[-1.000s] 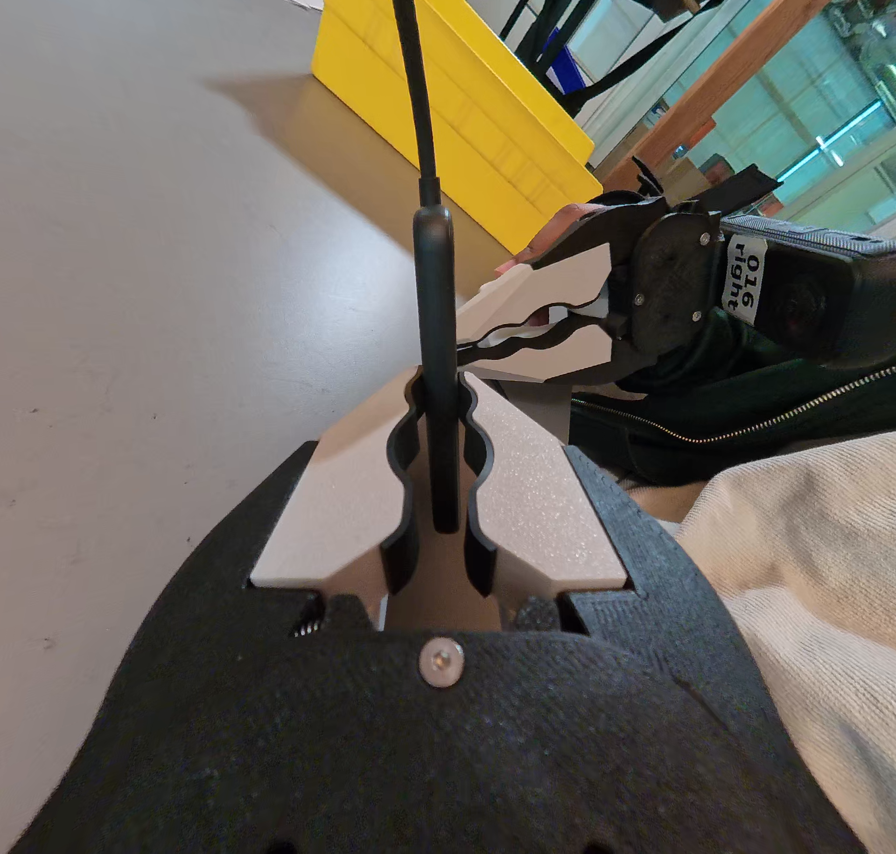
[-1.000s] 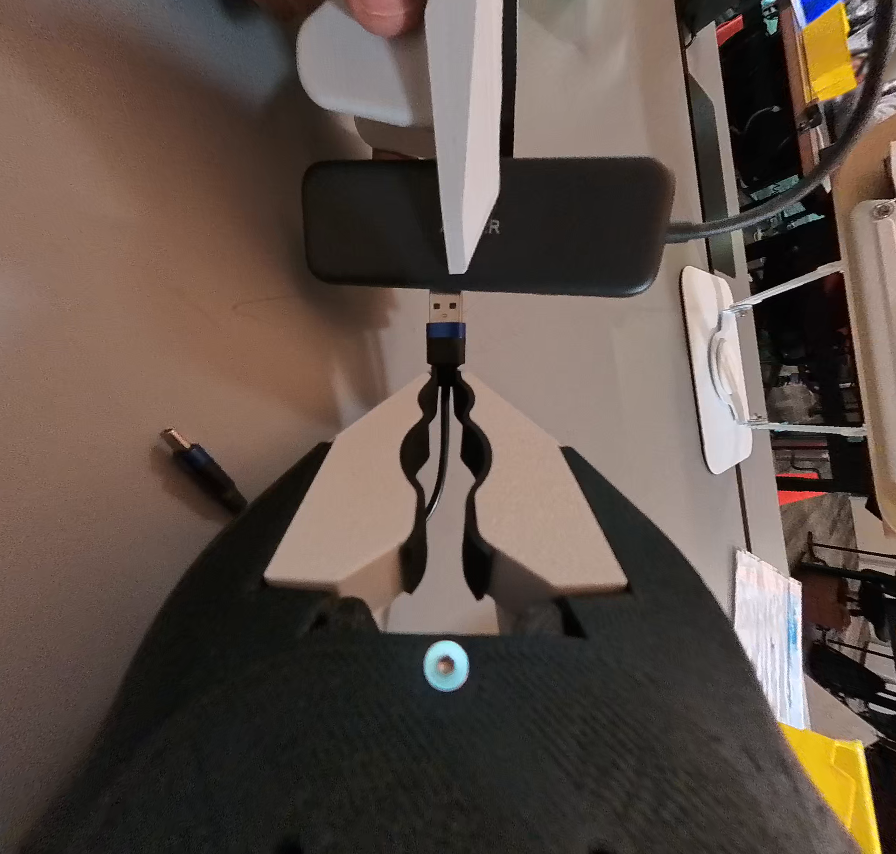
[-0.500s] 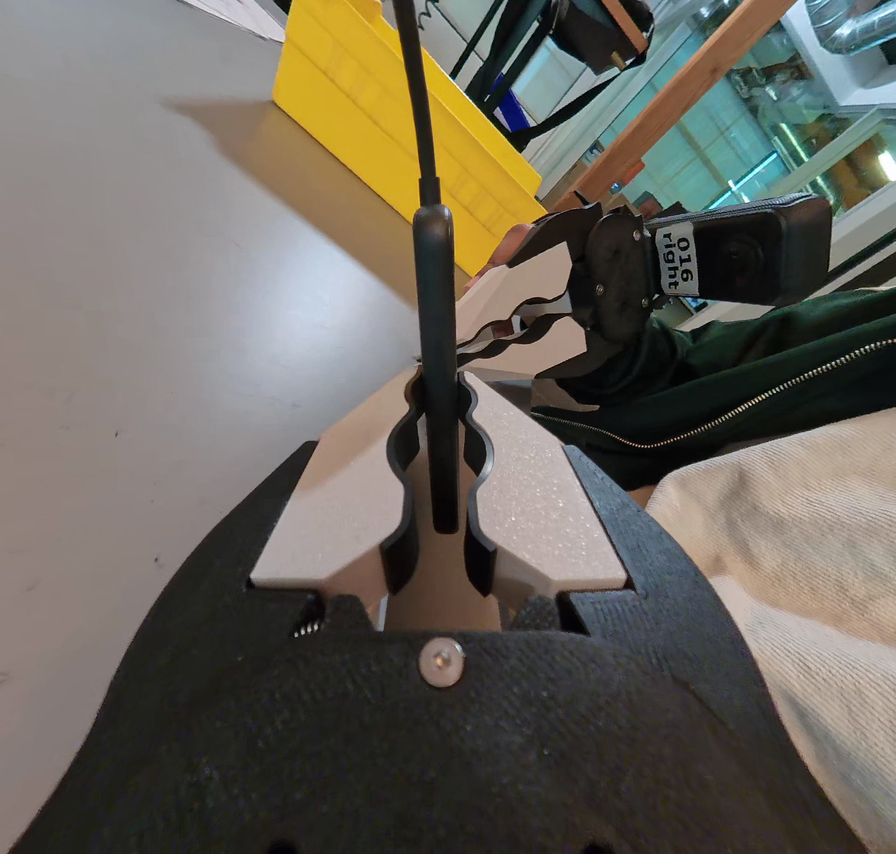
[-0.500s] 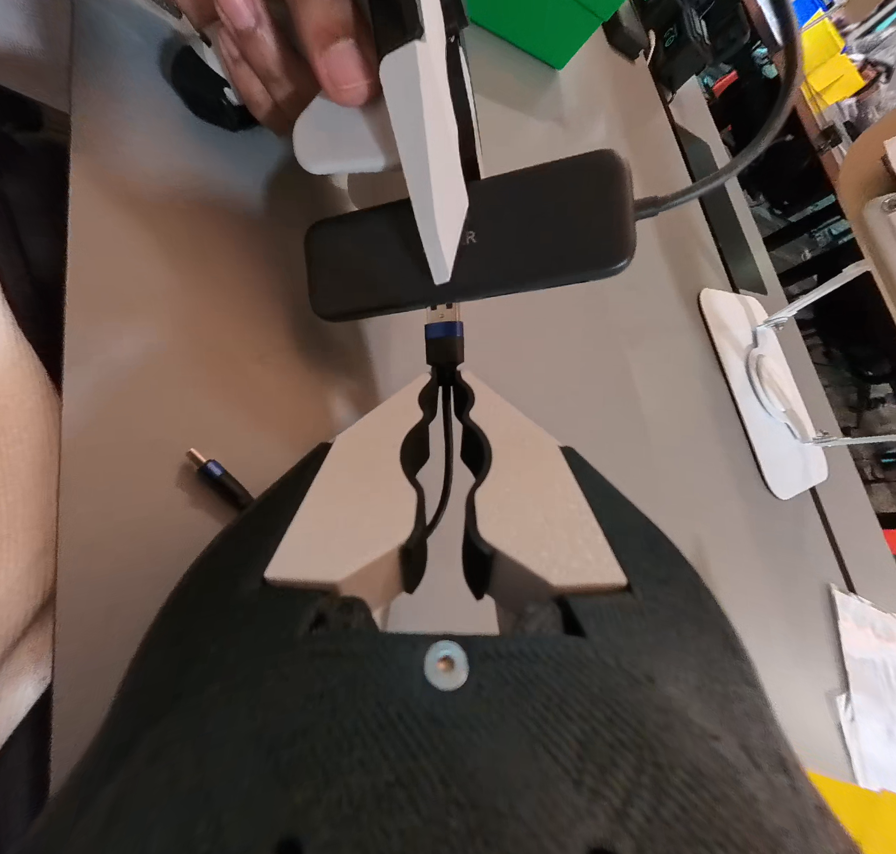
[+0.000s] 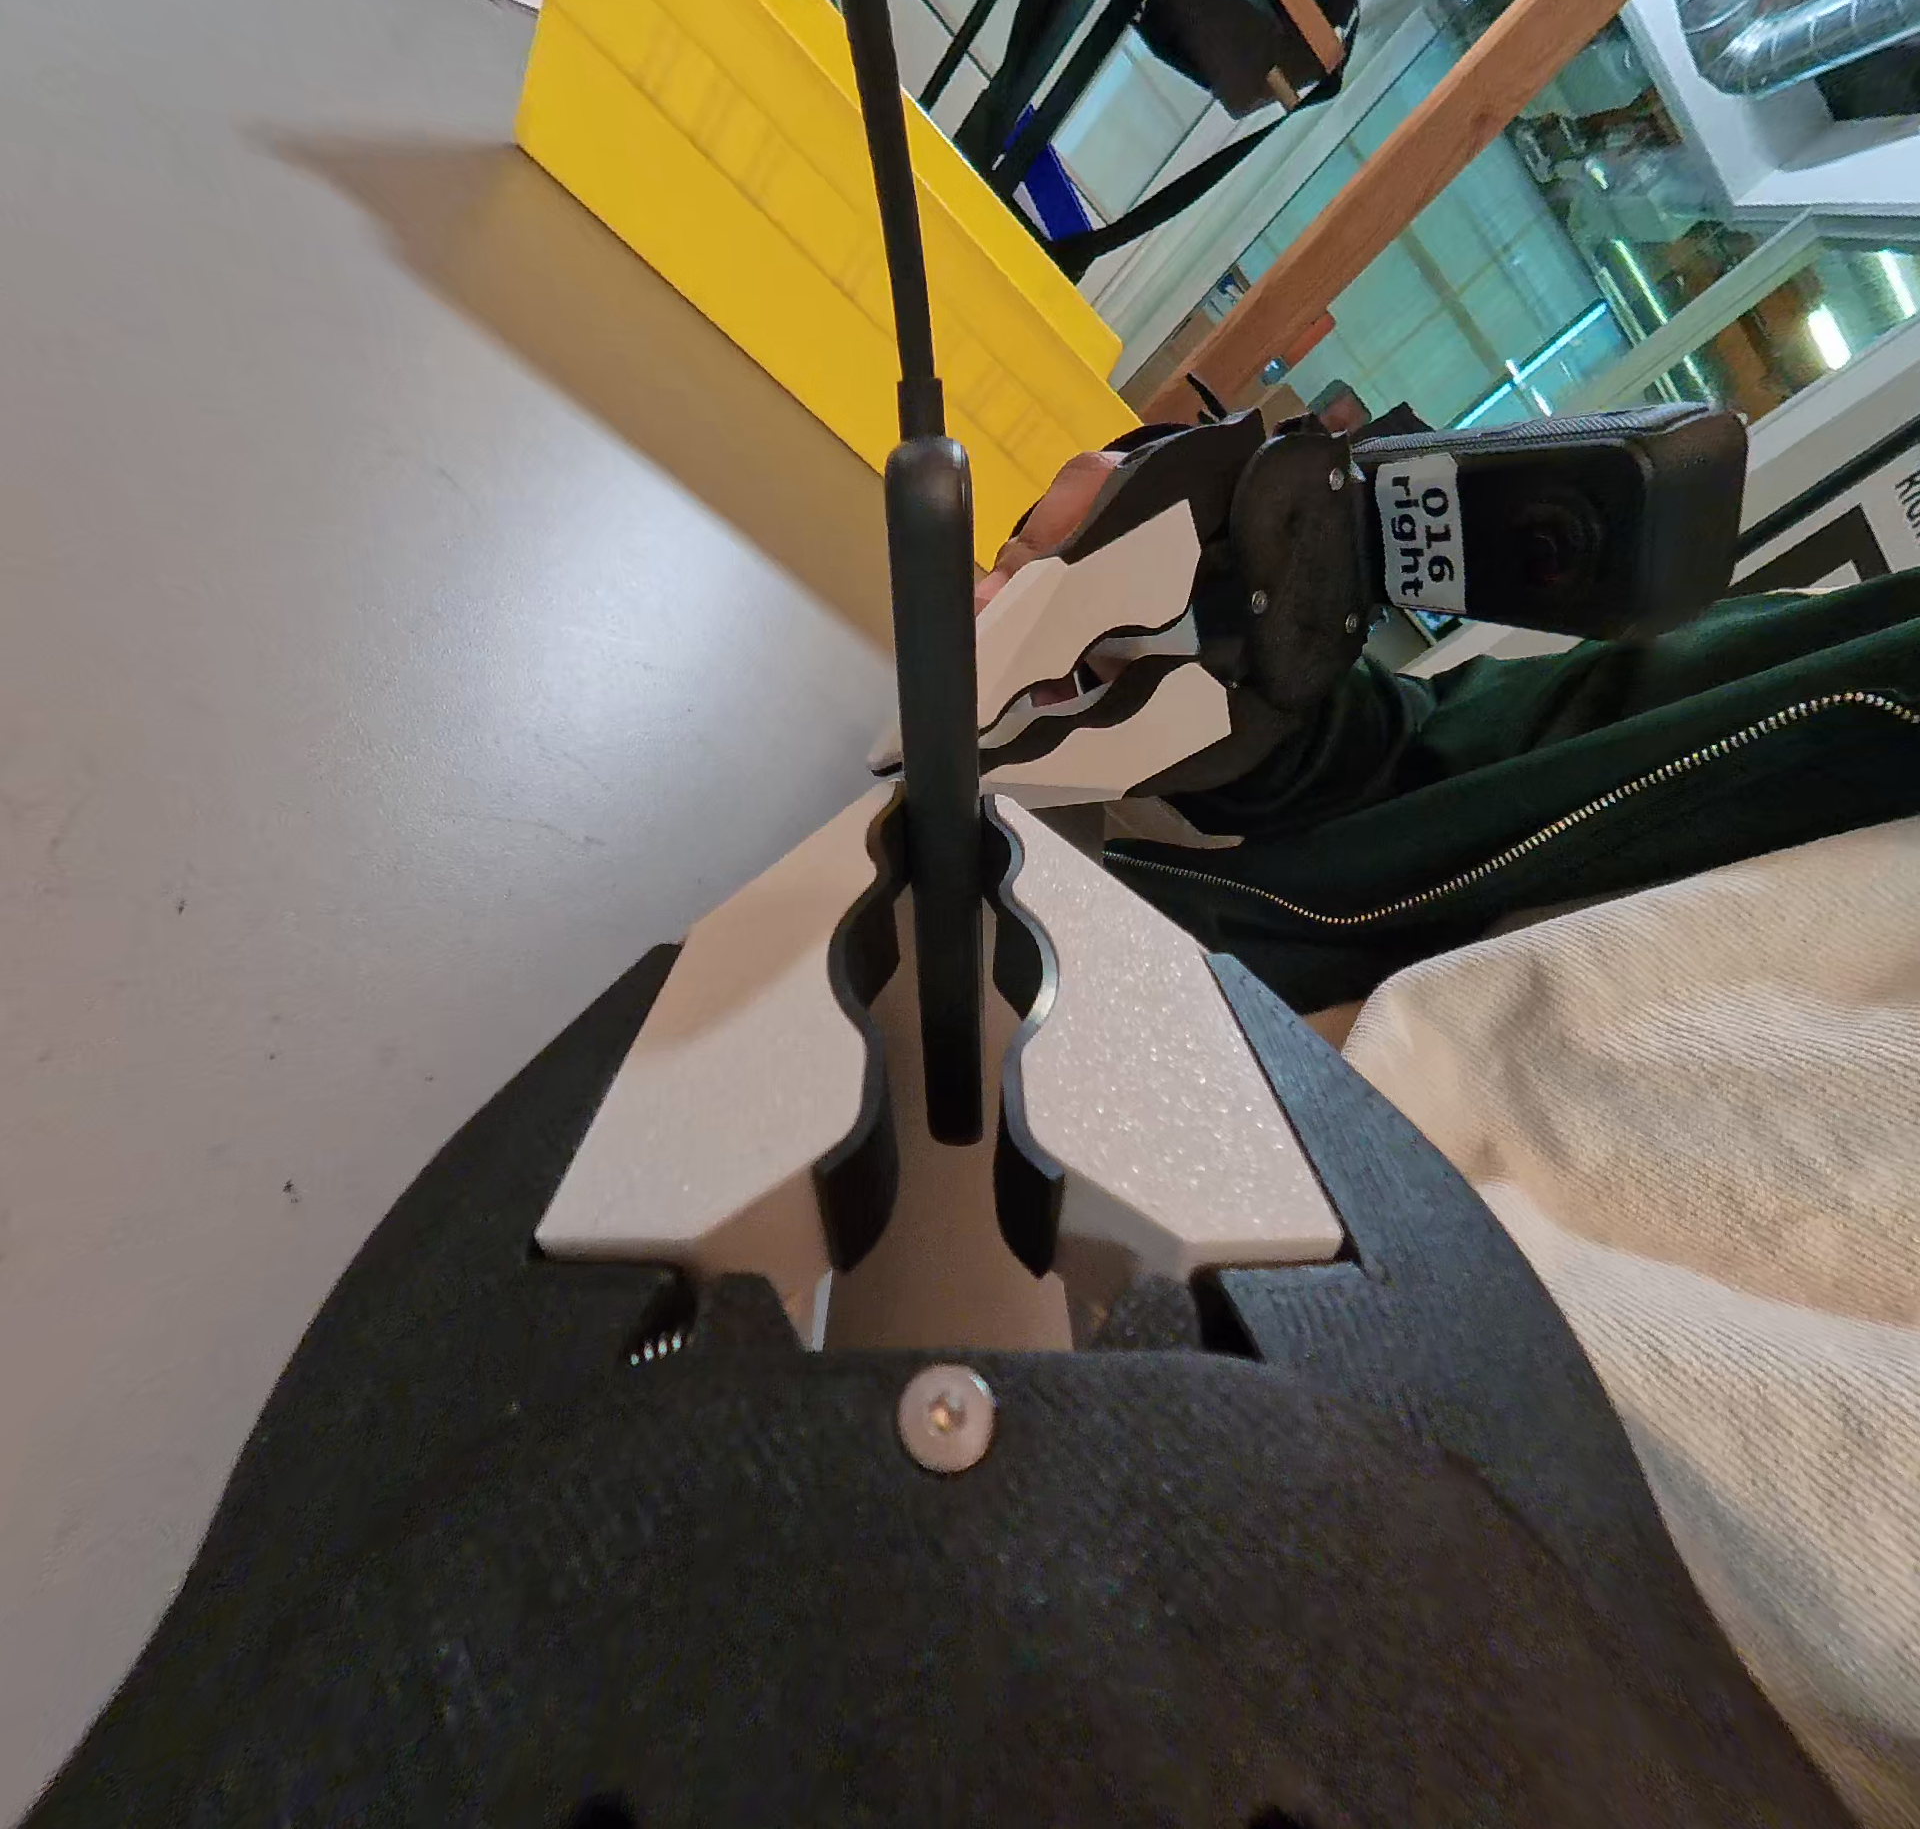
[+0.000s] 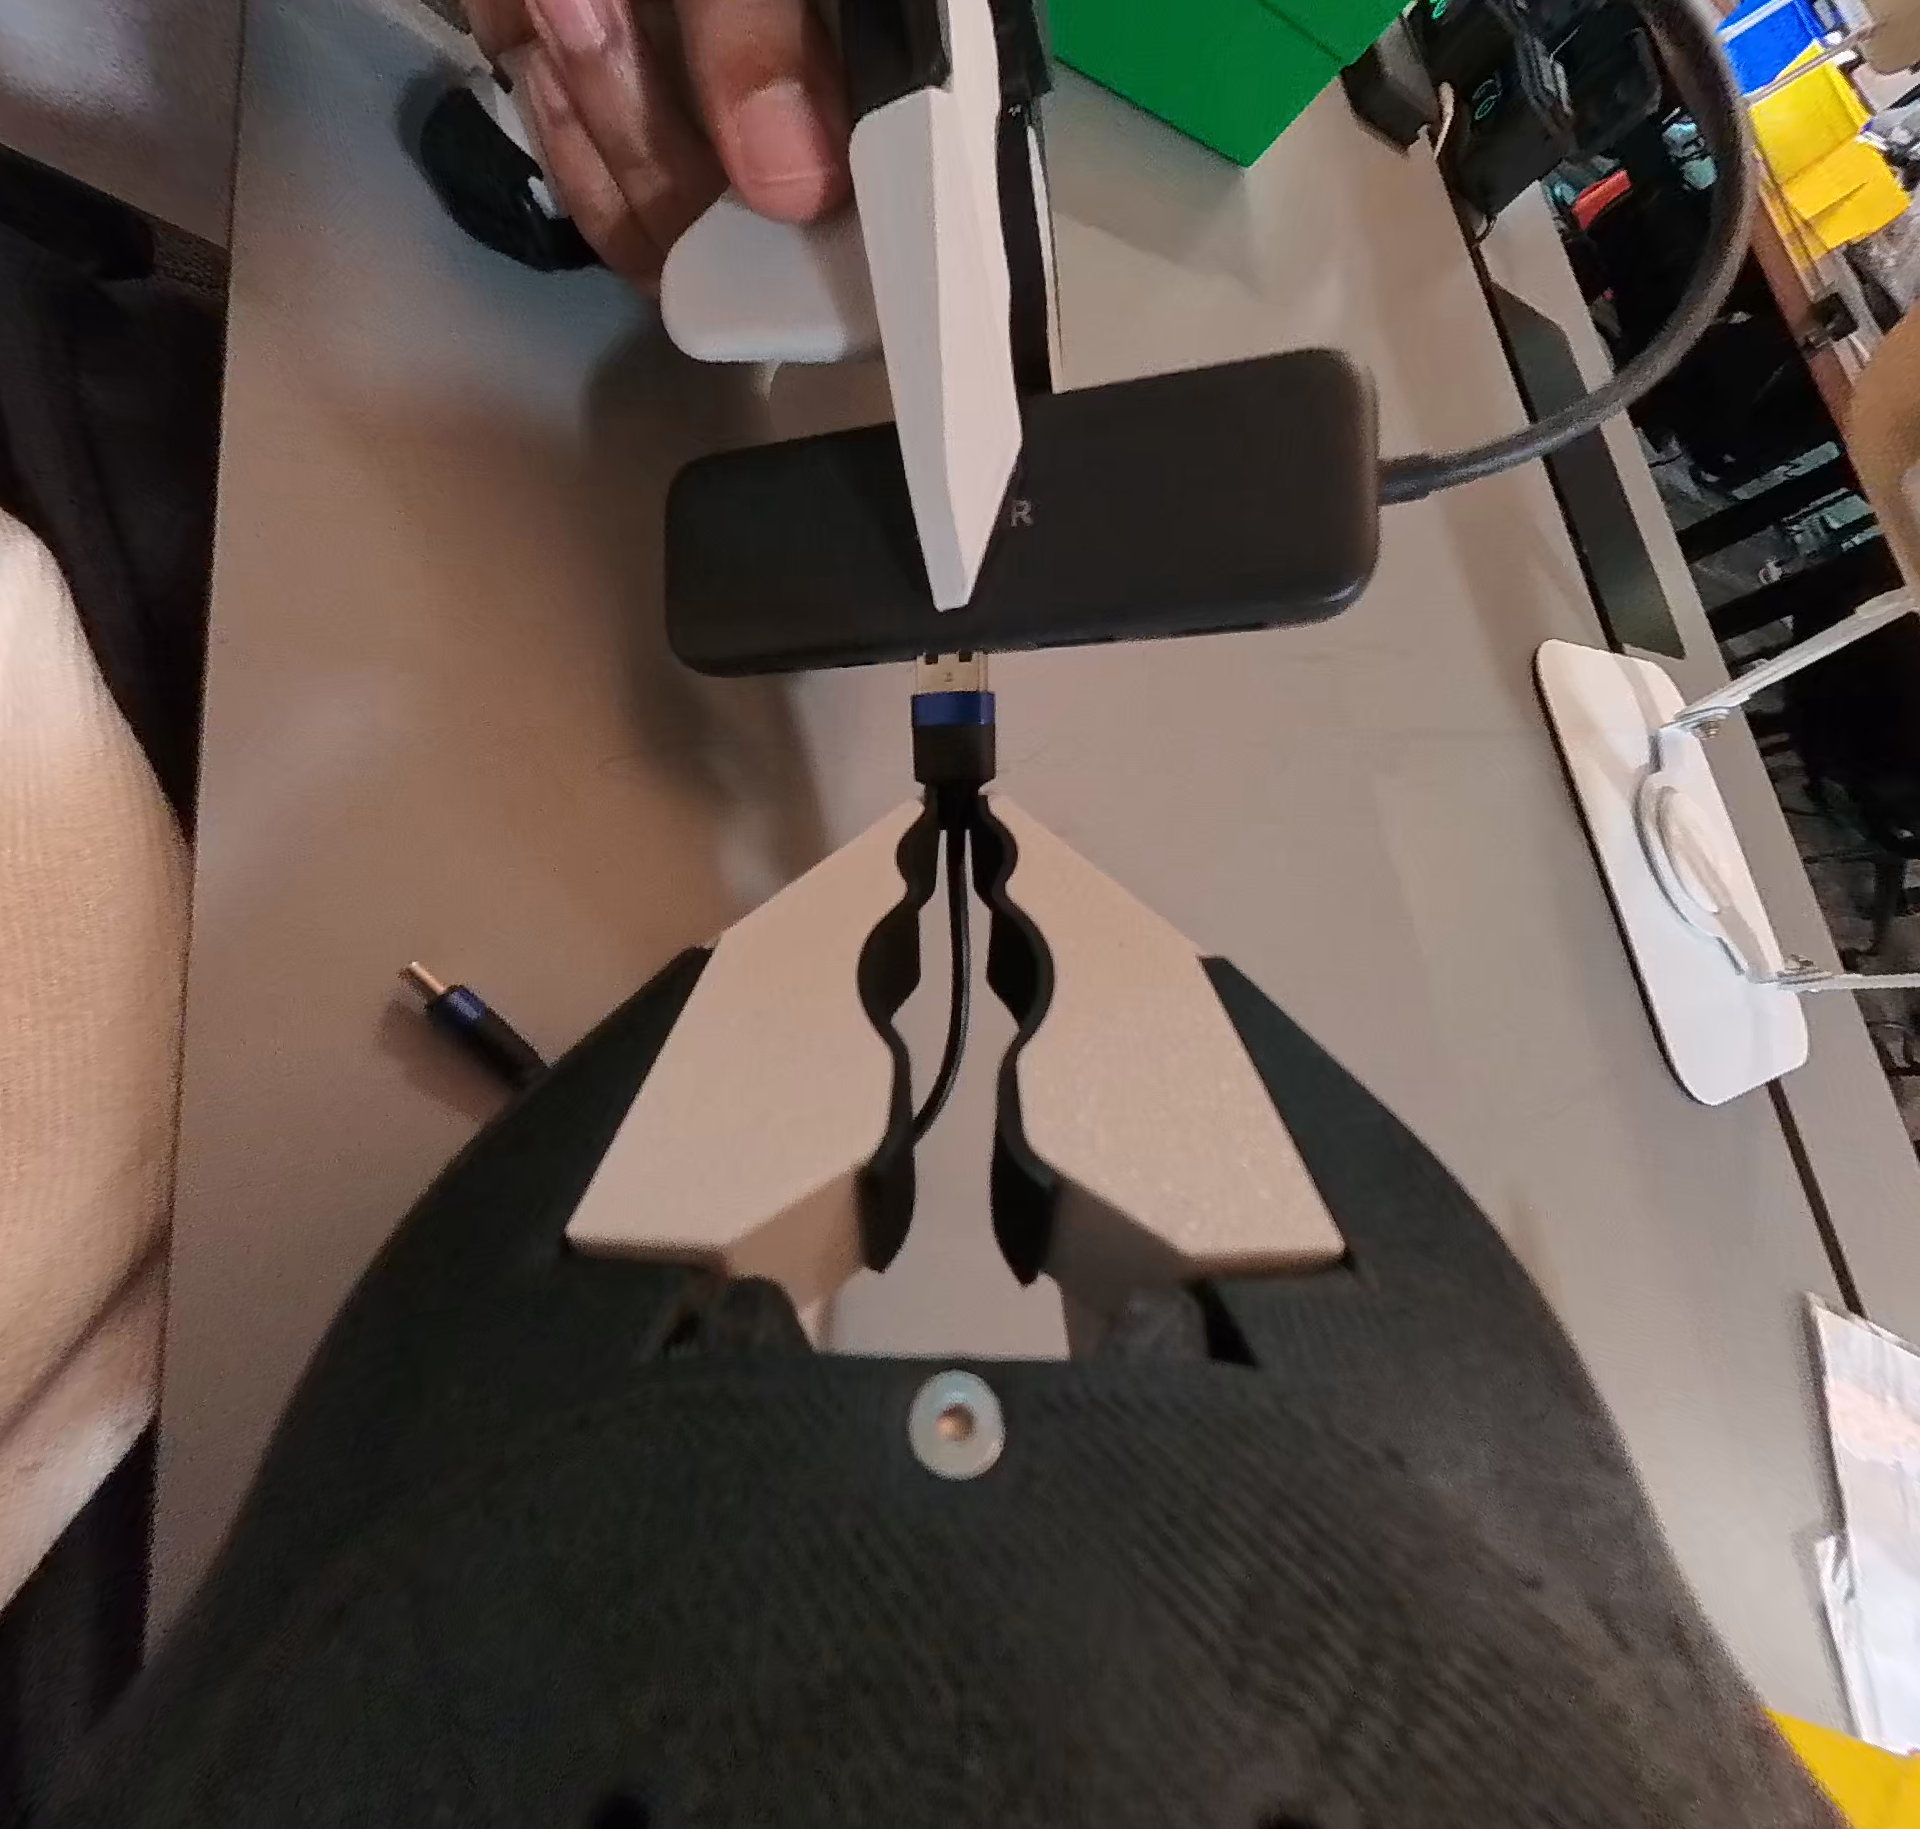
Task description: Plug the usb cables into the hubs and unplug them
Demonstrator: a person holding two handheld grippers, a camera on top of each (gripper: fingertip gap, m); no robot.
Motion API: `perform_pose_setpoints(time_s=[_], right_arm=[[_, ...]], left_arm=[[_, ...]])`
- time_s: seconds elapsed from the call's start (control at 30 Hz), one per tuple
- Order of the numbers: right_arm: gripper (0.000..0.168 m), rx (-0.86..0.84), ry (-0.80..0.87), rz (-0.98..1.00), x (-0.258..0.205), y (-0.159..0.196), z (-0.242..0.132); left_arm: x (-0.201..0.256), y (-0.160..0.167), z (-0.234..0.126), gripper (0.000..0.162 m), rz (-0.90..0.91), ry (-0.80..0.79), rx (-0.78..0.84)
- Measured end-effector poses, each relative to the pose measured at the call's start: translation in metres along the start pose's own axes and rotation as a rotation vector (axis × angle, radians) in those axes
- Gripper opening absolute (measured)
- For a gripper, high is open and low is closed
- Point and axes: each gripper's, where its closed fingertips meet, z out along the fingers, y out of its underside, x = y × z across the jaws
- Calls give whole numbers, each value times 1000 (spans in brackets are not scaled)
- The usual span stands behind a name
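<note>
My left gripper (image 5: 940, 803) is shut on a thin black USB hub (image 5: 933, 699), held edge-on above the table, its thick black cord (image 5: 883, 148) running up and away. In the right wrist view the hub (image 6: 1143, 512) lies crosswise, pinched by the left gripper's white fingers (image 6: 951, 345). My right gripper (image 6: 956, 808) is shut on a USB cable's black plug with a blue band (image 6: 953, 735). The plug's metal tip sits partly inside a port on the hub's near edge. The right gripper (image 5: 997, 730) also shows beside the hub in the left wrist view.
A second blue-banded USB plug (image 6: 457, 1010) lies loose on the grey table (image 6: 436, 636) at left. A yellow bin (image 5: 790, 190) stands behind the hub. A green bin (image 6: 1226, 23) and a white stand base (image 6: 1662, 875) sit farther off. A person's hand (image 6: 686, 75) holds the left gripper.
The right gripper has pushed the plug forward: its metal tip was clear of the hub a second ago and now sits partly inside a port. The hub has tilted slightly.
</note>
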Motion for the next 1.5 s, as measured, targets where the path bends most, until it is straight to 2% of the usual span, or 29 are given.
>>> perform_pose_setpoints(time_s=[0.43,0.57,0.77,0.8,0.93,1.03,1.27,1.37,1.5], right_arm=[[4,-26,4,-59,-5,0,3],[5,-41,24,-42,-4,-2,5],[6,72,56,52,7,-12,0],[7,83,82,50,11,-13,-1],[34,124,257,15,34,-14,-11],[37,193,373,29,52,-19,-24],[26,415,470,290,86,-25,-60],[28,513,417,429,92,-25,-68],[29,580,345,520,92,-24,-70]], left_arm=[[-4,7,2,8,-21,-15,-45],[-3,5,3,9,41,-37,-42],[0,-6,-2,8,-48,31,31],[0,-7,-3,8,-49,31,38],[-2,-17,-10,8,-63,27,98],[-1,-32,-21,8,-106,69,198],[25,-64,-49,8,-169,301,412],[29,-64,-48,8,-143,313,411],[30,-66,-50,8,-137,318,428]])
